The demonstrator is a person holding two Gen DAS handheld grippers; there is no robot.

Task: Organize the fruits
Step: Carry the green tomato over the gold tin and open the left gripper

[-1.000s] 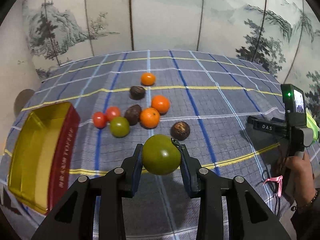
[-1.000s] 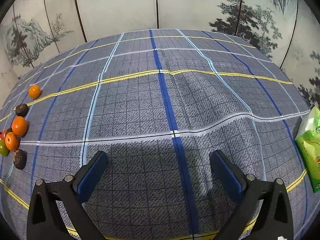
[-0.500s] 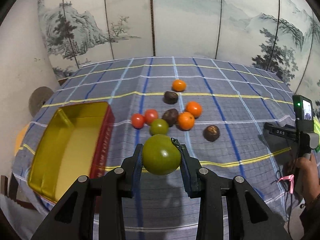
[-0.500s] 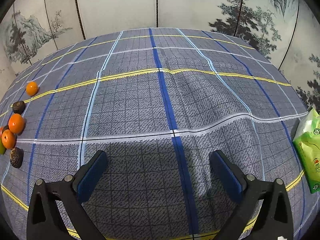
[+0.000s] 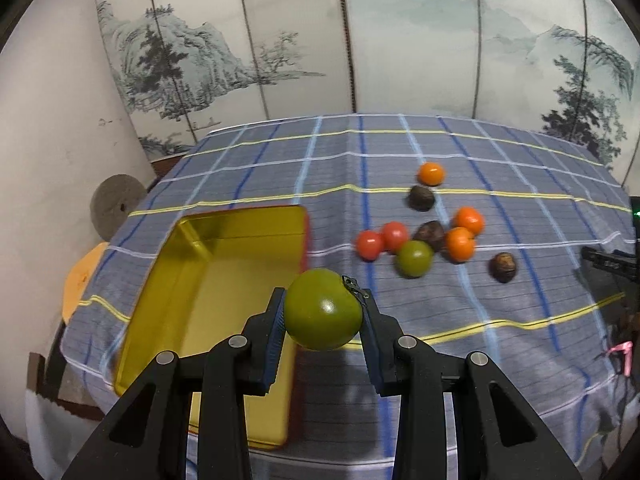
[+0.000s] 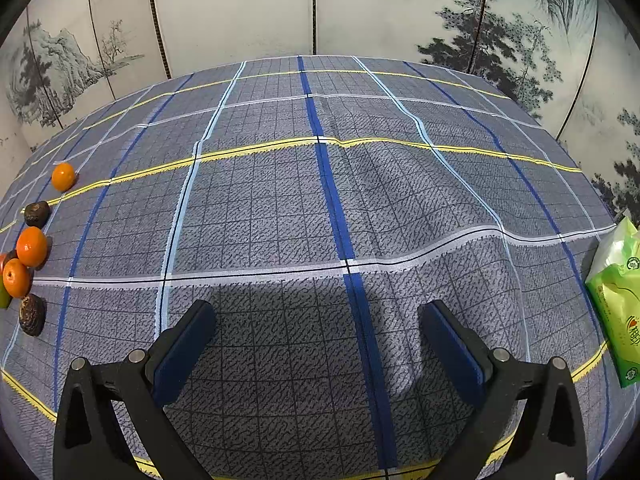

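Left wrist view: the left tongs (image 5: 323, 312) pinch a smooth, glossy green tomato (image 5: 322, 309), held above the near right edge of a tin (image 5: 168, 276). The tin, gold inside, lies open and bare on the checked worktop (image 5: 400, 160). Farther right, other fruits (image 5: 424, 236) cluster. The right tongs (image 6: 316, 330) are spread wide, holding nothing.

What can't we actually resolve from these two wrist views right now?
- Near end of the yellow tin, left wrist view: hidden behind the left gripper and the green tomato it grips.
- Right gripper body, left wrist view: cut off by the right edge, only a dark part shows.
- Small green tomato, right wrist view: cut off by the left edge.
- Green packet, right wrist view: cropped by the right edge, print too small to read.
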